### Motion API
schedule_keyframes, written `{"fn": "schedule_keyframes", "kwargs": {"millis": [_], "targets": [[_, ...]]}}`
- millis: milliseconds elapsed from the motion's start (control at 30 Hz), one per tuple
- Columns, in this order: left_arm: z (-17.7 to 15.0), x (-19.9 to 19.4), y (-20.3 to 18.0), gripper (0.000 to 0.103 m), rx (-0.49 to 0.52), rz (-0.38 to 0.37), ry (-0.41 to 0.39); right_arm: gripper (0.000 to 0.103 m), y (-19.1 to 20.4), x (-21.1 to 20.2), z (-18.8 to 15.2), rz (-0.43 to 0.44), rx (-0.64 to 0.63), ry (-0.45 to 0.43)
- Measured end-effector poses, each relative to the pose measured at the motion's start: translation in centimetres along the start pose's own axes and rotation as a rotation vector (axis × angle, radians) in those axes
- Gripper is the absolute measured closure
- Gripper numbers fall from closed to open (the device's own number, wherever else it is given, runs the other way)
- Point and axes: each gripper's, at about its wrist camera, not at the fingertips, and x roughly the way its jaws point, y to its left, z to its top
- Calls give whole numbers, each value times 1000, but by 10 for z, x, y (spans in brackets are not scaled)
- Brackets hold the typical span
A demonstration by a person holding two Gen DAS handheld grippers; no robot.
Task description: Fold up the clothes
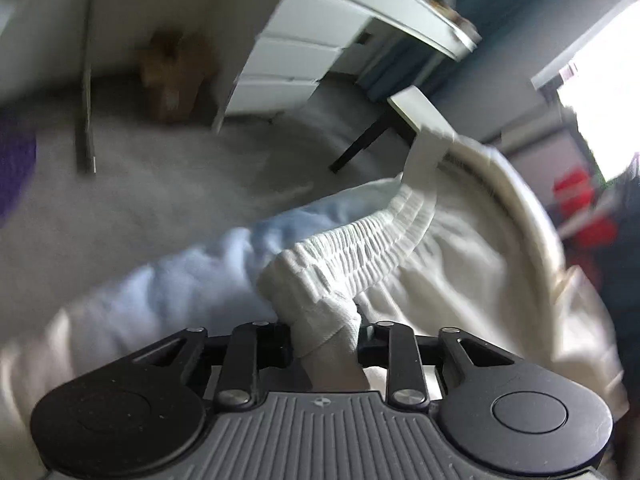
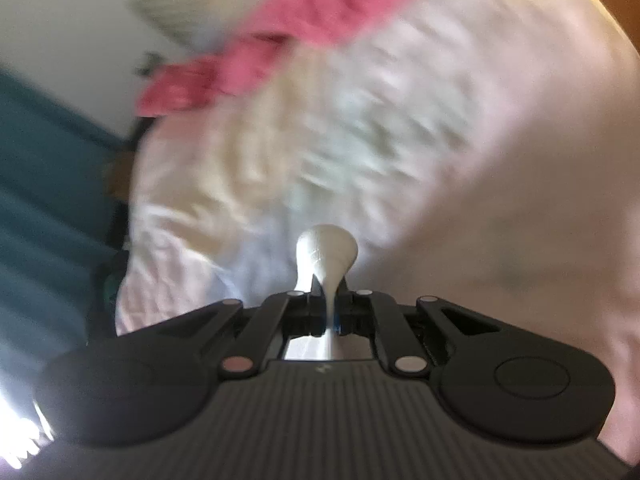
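L gripper [image 1: 325,330] was clamped on the elastic waistband [image 1: 360,236] of the white garment [image 1: 460,248], jaws held apart only by the bunched fabric. R gripper [image 2: 329,308] was pinched nearly closed on a thin fold of white fabric [image 2: 326,250], prob. the same garment; blur prevents confirmation. Waistband ran taut away from L, apparently to spread it for folding. Garment hung above grey carpet [image 1: 160,184]; white drawers [image 1: 288,60] stood beyond. Pink cloth [image 2: 280,32] lay beyond R.
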Motion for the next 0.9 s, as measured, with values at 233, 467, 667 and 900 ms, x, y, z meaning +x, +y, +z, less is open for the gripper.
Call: {"fn": "schedule_keyframes", "kwargs": {"millis": [233,467,667,900], "targets": [[-7,-9,-3,58,89,14,-3,94,-9,-4,4,8,-27,76],[-2,-31,-25,26,195,126,-55,65,-1,-21,2,13,-71,56],[-27,-71,-90,12,386,101,-221,19,35,-55,-7,169,-255,-94],[-104,-96,-197,8,621,-120,-304,19,94,-81,-71,465,-691,16]]}}
